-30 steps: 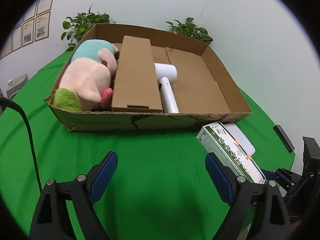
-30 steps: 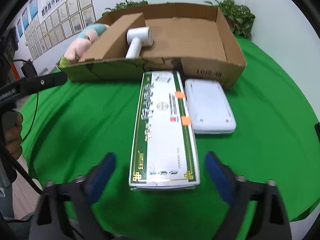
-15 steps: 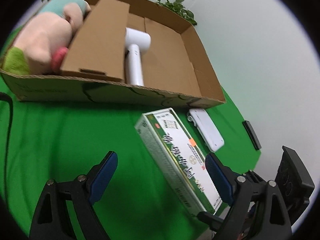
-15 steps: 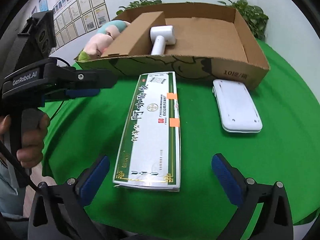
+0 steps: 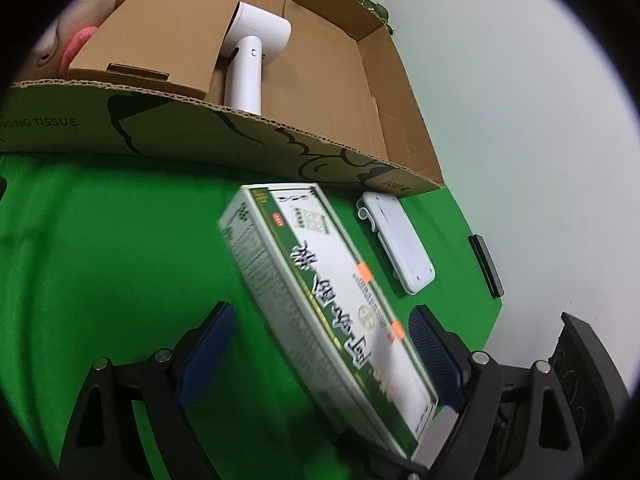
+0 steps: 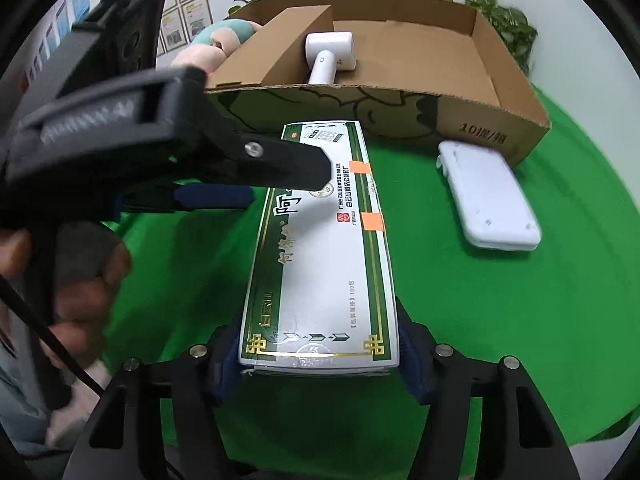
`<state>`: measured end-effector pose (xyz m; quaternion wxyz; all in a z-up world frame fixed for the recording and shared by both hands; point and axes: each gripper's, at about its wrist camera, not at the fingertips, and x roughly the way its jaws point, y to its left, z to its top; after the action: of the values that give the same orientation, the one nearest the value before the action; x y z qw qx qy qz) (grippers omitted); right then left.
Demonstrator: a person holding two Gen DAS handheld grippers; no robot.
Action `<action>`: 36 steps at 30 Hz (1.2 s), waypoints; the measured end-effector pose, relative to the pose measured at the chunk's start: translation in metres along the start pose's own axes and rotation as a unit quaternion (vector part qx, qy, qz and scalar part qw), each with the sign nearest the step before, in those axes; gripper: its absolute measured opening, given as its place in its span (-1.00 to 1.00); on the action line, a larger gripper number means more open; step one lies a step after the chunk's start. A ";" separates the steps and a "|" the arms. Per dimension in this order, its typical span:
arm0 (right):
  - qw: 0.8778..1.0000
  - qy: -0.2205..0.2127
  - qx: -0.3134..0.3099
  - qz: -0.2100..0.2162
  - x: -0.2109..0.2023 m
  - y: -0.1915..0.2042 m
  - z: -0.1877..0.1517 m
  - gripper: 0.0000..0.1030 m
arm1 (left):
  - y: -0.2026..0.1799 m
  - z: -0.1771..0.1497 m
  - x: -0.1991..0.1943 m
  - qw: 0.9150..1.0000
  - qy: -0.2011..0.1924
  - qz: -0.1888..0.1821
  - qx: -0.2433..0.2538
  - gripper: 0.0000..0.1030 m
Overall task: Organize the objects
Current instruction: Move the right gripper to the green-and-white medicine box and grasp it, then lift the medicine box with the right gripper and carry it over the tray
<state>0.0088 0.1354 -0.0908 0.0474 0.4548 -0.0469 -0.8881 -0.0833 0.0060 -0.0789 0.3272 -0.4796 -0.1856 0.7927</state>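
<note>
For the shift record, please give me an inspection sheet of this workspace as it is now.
Surface: green cloth table, bare patches around the items.
Job's things: green-white box flat on cloth; white flat device beside it; cardboard tray holding hair dryer, plush toy, brown carton.
Clutter: black bar at table edge.
Grippers: right gripper jaws just closing, clamped on the box end; left gripper open around the box.
Cables: black cable by hand.
Surroundings: potted plants, framed papers, white wall.

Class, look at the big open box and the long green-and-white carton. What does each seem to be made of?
Big open box: corrugated cardboard, matt brown; fluting shows along its cut rim. Long green-and-white carton: probably thin printed paperboard, slightly glossy, with shiny gold lines.
</note>
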 end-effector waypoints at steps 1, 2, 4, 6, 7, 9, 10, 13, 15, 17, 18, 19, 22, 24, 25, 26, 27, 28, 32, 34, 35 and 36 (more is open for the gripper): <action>1.000 0.002 0.011 0.017 -0.001 0.000 0.000 0.17 | 0.001 -0.001 -0.001 1.000 -0.002 -0.002 -0.003 0.68; 0.999 0.004 0.024 0.039 -0.002 0.001 -0.001 0.16 | 0.001 -0.002 -0.002 1.000 -0.004 -0.001 -0.006 0.66; 0.998 0.007 0.031 0.057 -0.003 0.005 -0.001 0.15 | 0.000 -0.004 -0.003 1.000 -0.001 0.004 -0.002 0.33; 0.998 0.006 0.025 0.059 -0.003 0.012 -0.002 0.14 | 0.000 -0.006 -0.004 1.000 -0.003 0.020 0.008 0.27; 0.998 0.004 0.023 0.054 -0.004 0.014 -0.003 0.14 | 0.002 -0.006 -0.006 1.000 -0.004 0.020 0.007 0.26; 0.998 0.003 0.024 0.056 -0.005 0.015 -0.002 0.13 | 0.004 -0.006 -0.008 1.000 -0.002 0.018 0.001 0.22; 0.998 0.002 0.023 0.055 -0.006 0.016 -0.002 0.13 | 0.005 -0.006 -0.009 1.000 -0.001 0.018 -0.002 0.20; 0.998 -0.004 0.023 0.058 -0.008 0.019 -0.002 0.12 | 0.002 -0.005 -0.014 1.000 -0.007 0.024 0.009 0.16; 0.997 -0.011 0.028 0.064 -0.012 0.019 -0.001 0.11 | -0.001 -0.004 -0.019 1.000 -0.012 0.022 0.015 0.12; 0.997 -0.025 0.029 0.067 -0.018 0.019 0.001 0.11 | -0.005 0.000 -0.026 0.999 -0.020 0.020 0.021 0.10; 0.997 -0.032 0.029 0.067 -0.021 0.021 0.002 0.11 | -0.009 0.003 -0.031 0.999 -0.026 0.022 0.029 0.09; 0.996 -0.041 0.029 0.069 -0.026 0.021 0.004 0.11 | -0.013 0.004 -0.037 0.999 -0.030 0.023 0.037 0.08; 0.995 -0.064 0.028 0.071 -0.038 0.021 0.012 0.11 | -0.029 0.015 -0.053 0.997 -0.051 0.018 0.062 0.03; 0.994 -0.084 0.024 0.067 -0.047 0.024 0.020 0.11 | -0.042 0.023 -0.062 0.994 -0.067 0.020 0.081 0.02; 0.993 -0.098 0.021 0.067 -0.054 0.023 0.028 0.11 | -0.049 0.029 -0.068 0.993 -0.078 0.018 0.093 0.01; 0.992 -0.111 0.019 0.065 -0.060 0.021 0.033 0.11 | -0.058 0.036 -0.077 0.990 -0.090 0.012 0.105 0.01; 0.990 -0.125 0.017 0.062 -0.067 0.021 0.041 0.11 | -0.066 0.042 -0.084 0.988 -0.101 0.007 0.117 0.01; 0.988 -0.145 0.011 0.055 -0.078 0.021 0.050 0.11 | -0.075 0.049 -0.091 0.985 -0.112 0.004 0.128 0.01; 0.979 -0.199 -0.002 0.046 -0.109 0.013 0.085 0.11 | -0.116 0.077 -0.112 0.971 -0.153 0.009 0.183 0.00; 0.975 -0.219 -0.005 0.044 -0.123 0.007 0.103 0.11 | -0.134 0.090 -0.122 0.964 -0.168 0.011 0.206 0.00; 0.972 -0.229 -0.008 0.043 -0.130 0.005 0.112 0.11 | -0.142 0.098 -0.127 0.960 -0.177 0.014 0.217 0.00; 0.971 -0.237 -0.010 0.042 -0.136 0.003 0.121 0.11 | -0.151 0.105 -0.129 0.957 -0.183 0.017 0.226 0.00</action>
<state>-0.0099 0.1546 0.0889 0.0772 0.2288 -0.0671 -0.9681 -0.0822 0.0260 0.1447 0.3746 -0.2428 -0.0500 0.8934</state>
